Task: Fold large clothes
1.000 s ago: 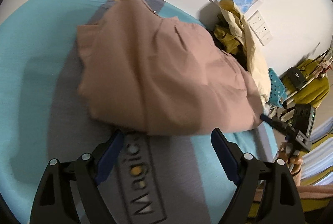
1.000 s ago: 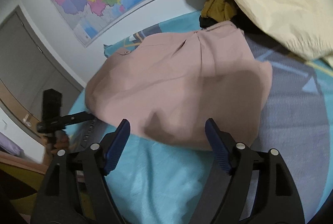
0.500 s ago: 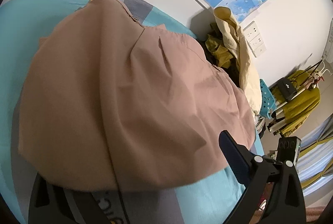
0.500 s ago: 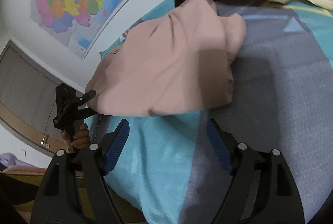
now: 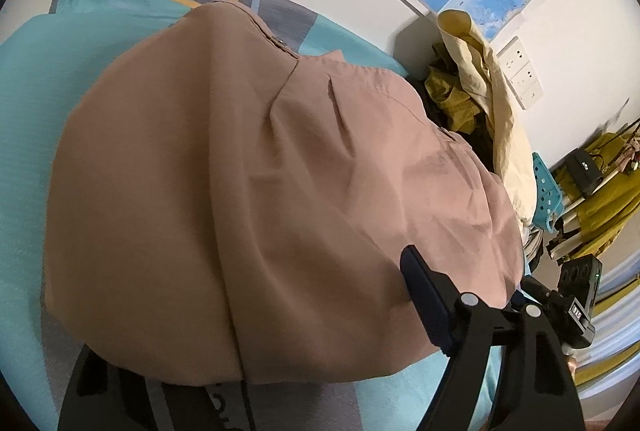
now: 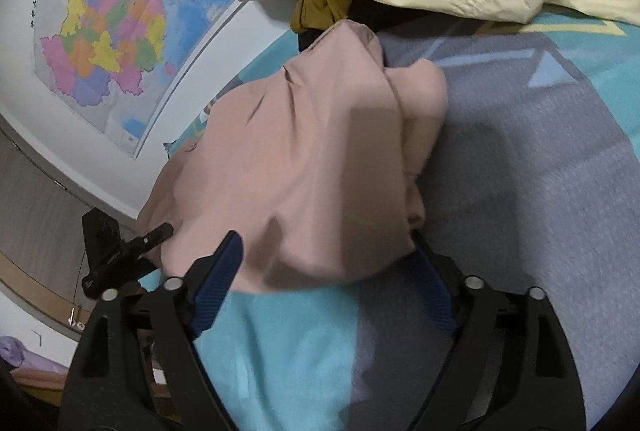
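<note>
Not much is showing itself as readable here. At the bottom of the left wrist view, a grey label band point(image 5: 216, 407) on the bedspread point(image 5: 28, 135) is peeking out from under the pink garment point(image 5: 248, 191), and only the tops of a few dark letters are showing, too cut off to read. At the lower right of that view, a small tag point(image 5: 575, 314) on the other hand-held gripper point(image 5: 568, 307) is carrying white characters, sideways and too small to make out. In the right wrist view, the coloured wall map point(image 6: 104, 31) at upper left is running a line of tiny characters down its left edge, illegible at this size.
</note>
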Demonstrator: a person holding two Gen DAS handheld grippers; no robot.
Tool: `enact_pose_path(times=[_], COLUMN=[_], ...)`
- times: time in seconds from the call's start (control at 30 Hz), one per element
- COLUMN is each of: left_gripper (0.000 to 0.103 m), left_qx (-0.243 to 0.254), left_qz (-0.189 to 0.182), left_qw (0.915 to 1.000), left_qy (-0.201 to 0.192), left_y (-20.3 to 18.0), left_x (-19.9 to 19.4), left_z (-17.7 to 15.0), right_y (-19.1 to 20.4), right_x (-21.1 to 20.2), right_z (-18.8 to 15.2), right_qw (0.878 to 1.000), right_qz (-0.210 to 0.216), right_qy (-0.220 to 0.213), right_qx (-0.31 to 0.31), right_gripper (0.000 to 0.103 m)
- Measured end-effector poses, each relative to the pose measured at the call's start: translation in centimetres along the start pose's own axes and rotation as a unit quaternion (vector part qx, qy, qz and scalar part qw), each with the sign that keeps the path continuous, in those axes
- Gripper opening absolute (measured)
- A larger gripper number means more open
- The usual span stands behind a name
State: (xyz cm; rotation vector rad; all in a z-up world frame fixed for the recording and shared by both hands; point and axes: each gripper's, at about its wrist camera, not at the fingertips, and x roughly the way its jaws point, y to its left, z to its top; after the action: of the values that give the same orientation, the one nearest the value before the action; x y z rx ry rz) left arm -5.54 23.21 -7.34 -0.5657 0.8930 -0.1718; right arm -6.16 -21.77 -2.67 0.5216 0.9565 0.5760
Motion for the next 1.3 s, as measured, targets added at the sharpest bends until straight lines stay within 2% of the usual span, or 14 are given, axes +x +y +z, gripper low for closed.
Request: enact_pose_path(times=[0.1,0.2,0.5,0.7,0.87,0.97,1.1,1.3], left_gripper=[0.077,0.084,0.084,0.083,0.084,0.088,0.096,0.096], left_qx=[-0.002,-0.001,0.005,0.029,0.035,0.033,0.038,0.032], left_qz=[0.000,-0.010,0.019,0.056,0.064,0.059,0.055,0.041], left_qw=[1.0000,1.0000,0.9998,0.9980,0.9974,0.9977,0.9978,0.9986], left_qy=[-0.002,-0.001,-0.005,-0.003,-0.002,0.001,0.007,0.003], left_y=[0.2,0.1,-0.5,-1.4,-1.4,-1.4,-1.6,-1.4], left_x=[0.0,0.1,0.6,1.1,1.2,1.3,1.7,1.7], left_z=[0.1,0.2,0.7,0.7,0.8,0.9,1.1,1.0], right_y=[0.6,0.8,1.8,2.0,2.1,2.4,2.5,2.1], right_x=[0.8,1.7,4.5,5.5,6.1,6.4,6.7,7.0], right_z=[0.3,0.9,2.6,3.3,3.8,4.1,4.3,4.8], right_qw=[1.000,1.000,1.000,0.999,0.999,0.999,1.000,1.000], right_qz=[-0.010,-0.006,0.003,0.006,0.008,0.014,0.008,-0.001], right_qy=[-0.009,-0.016,-0.016,-0.008,-0.004,0.003,-0.002,-0.012], right_qx=[-0.008,-0.004,-0.015,-0.031,-0.031,-0.030,-0.027,-0.012], right_gripper=[0.087,0.087,0.086,0.085,0.086,0.093,0.094,0.081])
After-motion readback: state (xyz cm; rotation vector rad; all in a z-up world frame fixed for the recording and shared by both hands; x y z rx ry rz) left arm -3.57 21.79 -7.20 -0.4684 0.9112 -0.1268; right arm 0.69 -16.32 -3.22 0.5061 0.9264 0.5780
